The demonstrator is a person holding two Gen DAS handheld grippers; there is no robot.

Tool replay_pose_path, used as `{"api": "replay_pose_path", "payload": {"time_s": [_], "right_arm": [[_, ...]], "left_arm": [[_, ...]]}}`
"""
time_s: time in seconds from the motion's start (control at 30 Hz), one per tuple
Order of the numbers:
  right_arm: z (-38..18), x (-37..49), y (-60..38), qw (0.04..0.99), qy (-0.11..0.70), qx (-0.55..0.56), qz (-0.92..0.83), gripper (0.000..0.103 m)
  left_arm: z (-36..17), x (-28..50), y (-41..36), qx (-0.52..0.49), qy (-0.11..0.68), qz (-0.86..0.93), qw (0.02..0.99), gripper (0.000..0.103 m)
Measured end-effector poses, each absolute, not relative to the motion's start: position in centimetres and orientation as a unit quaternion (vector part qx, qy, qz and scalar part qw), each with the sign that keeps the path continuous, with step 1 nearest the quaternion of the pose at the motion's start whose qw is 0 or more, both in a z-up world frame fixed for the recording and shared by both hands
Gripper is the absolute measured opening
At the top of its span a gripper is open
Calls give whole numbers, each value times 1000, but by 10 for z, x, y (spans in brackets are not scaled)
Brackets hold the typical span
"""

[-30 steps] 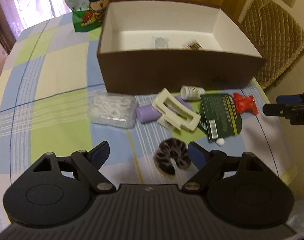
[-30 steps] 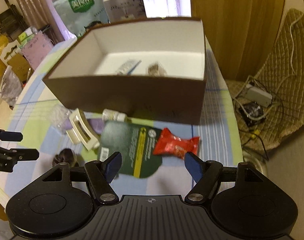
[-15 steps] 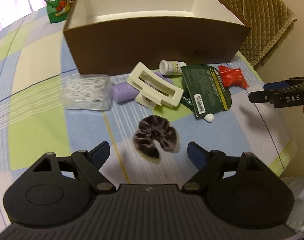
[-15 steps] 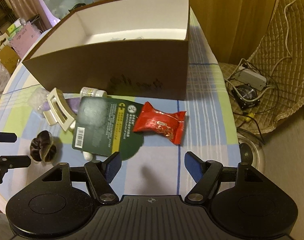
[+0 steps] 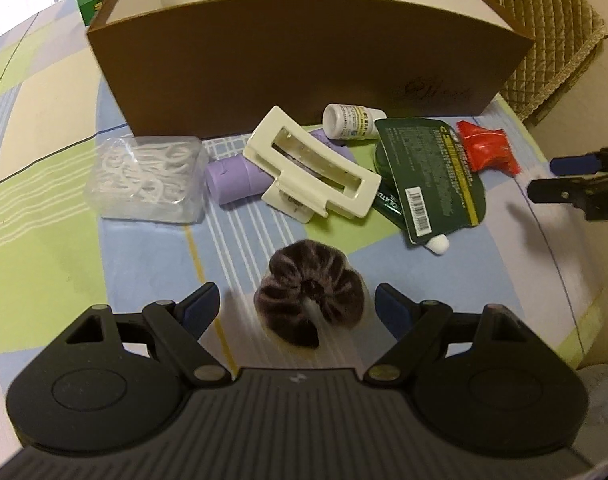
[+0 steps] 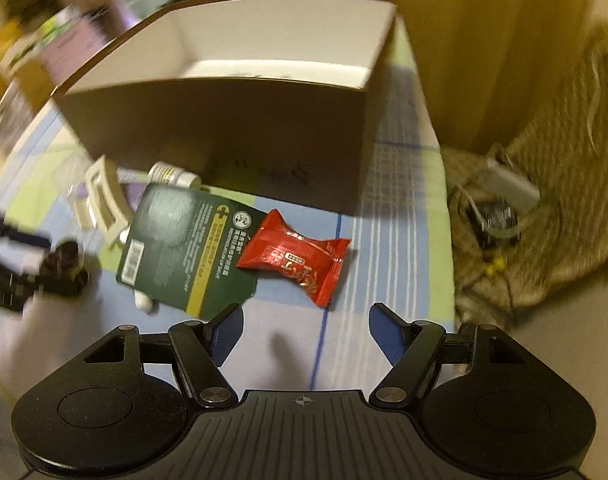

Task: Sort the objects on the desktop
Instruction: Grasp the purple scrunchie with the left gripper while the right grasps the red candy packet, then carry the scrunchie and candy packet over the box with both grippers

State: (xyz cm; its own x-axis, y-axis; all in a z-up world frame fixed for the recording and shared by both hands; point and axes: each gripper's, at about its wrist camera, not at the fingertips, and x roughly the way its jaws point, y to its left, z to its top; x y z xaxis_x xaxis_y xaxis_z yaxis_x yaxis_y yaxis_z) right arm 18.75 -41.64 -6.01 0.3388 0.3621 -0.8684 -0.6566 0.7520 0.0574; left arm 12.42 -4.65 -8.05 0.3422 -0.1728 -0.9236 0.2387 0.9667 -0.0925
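You've barely started, nearly everything's still outside the brown box (image 5: 304, 64) up top, and your left gripper (image 5: 296, 306) hangs wide open around the scrunchie (image 5: 309, 304), gripping nothing.

A table under a checked cloth (image 5: 44, 184) of pale blue, green and lilac squares fills most of both views. To its right stands a chair with a quilted tan cover (image 5: 551, 40); a wooden panel (image 6: 483, 40) rises behind it. On the padded seat lie cables and a white adapter (image 6: 511, 184), and bright window light shows far left
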Motion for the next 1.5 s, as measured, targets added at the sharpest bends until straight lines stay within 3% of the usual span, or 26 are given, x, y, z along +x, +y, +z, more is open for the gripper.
{"api": "replay_pose_path", "payload": {"time_s": [0.1, 0.27, 0.37, 0.7, 0.73, 0.77, 0.97, 1.23, 1.5], "right_arm": [[-61, 187, -415, 792, 459, -201, 350, 76], [-64, 193, -411, 771, 428, -239, 407, 76], [-67, 200, -403, 753, 409, -261, 445, 75], [-89, 219, -381, 702, 372, -343, 501, 75], [-92, 220, -380, 698, 375, -345, 502, 50], [-94, 220, -379, 692, 384, -346, 504, 35], [-95, 210, -383, 697, 430, -302, 487, 29], [-81, 196, -398, 709, 533, -168, 431, 28], [-53, 195, -403, 706, 543, -123, 438, 28]], "left_arm": [[-87, 130, -48, 32, 562, -125, 817, 74], [-91, 128, -41, 16, 563, -143, 814, 37], [-89, 124, -35, 9, 566, -144, 812, 29], [-87, 103, -12, -17, 576, -120, 809, 26], [-87, 101, -11, -20, 576, -118, 809, 26], [-87, 99, -9, -23, 576, -116, 809, 26], [-87, 93, -7, -26, 575, -106, 811, 25], [-77, 87, -14, -15, 571, -110, 813, 22], [-40, 85, -26, -4, 542, -108, 834, 22]]}}
